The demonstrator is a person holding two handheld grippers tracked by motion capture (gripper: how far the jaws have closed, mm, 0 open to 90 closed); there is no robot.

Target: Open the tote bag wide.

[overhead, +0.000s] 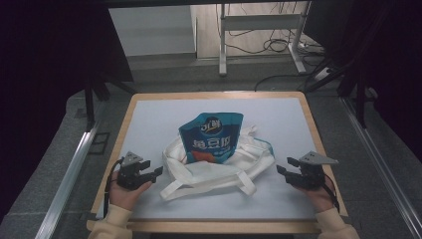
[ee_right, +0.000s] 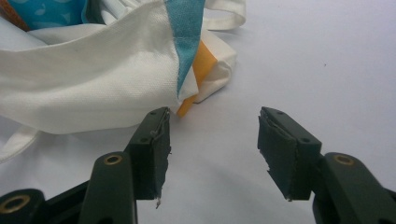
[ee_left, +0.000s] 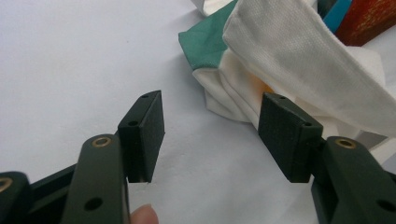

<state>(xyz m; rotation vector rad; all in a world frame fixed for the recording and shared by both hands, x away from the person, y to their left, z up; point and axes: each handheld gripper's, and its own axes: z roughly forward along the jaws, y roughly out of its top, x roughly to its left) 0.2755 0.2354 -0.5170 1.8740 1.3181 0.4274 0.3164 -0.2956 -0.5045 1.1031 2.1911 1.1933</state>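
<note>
A blue snack bag stands partly inside a crumpled white cloth tote bag in the middle of the table. The tote's straps trail toward the front. My left gripper rests on the table just left of the tote, open, nothing between its jaws. In the left gripper view the tote's white fabric and green trim lie just ahead. My right gripper sits right of the tote, open and empty. In the right gripper view the tote's cloth with blue trim lies beyond the left jaw.
The table has a pale mat with a wooden rim. Beyond the far edge stand a white desk frame and floor cables. Dark curtains flank both sides.
</note>
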